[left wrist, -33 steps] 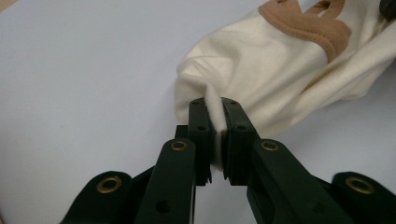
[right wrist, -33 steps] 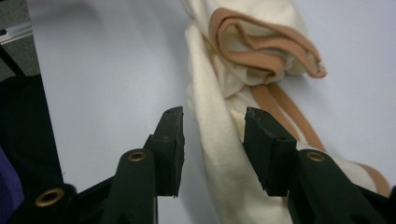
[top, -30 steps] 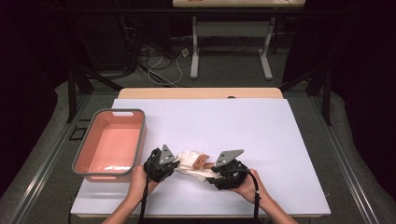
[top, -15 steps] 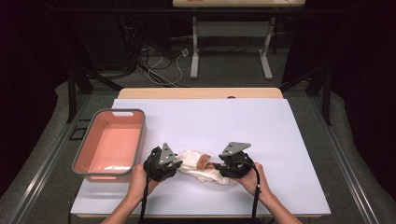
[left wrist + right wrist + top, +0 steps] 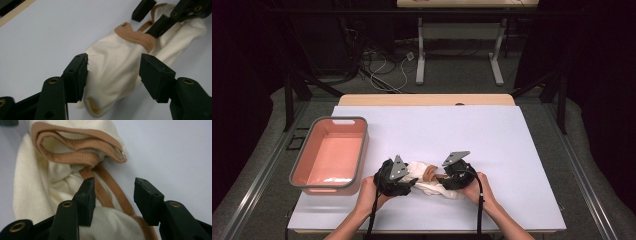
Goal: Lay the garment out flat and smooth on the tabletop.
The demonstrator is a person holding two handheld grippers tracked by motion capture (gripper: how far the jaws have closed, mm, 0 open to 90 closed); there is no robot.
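Cream garment (image 5: 432, 181) with tan trim lies bunched near the counter's (image 5: 492, 135) front edge, between your tongs; left tongs (image 5: 112, 72) have just been opening, cloth between unpinched; right tongs (image 5: 113, 195) are parted over the trim, gripping nothing; close carelessly and you'll snag one layer, dragging the bundle

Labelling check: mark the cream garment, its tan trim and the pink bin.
cream garment (image 5: 112, 75), left gripper view, on the cream body between the jaws
tan trim (image 5: 75, 157), right gripper view, on the folded tan band
pink bin (image 5: 297, 170), high view, on its grey left rim
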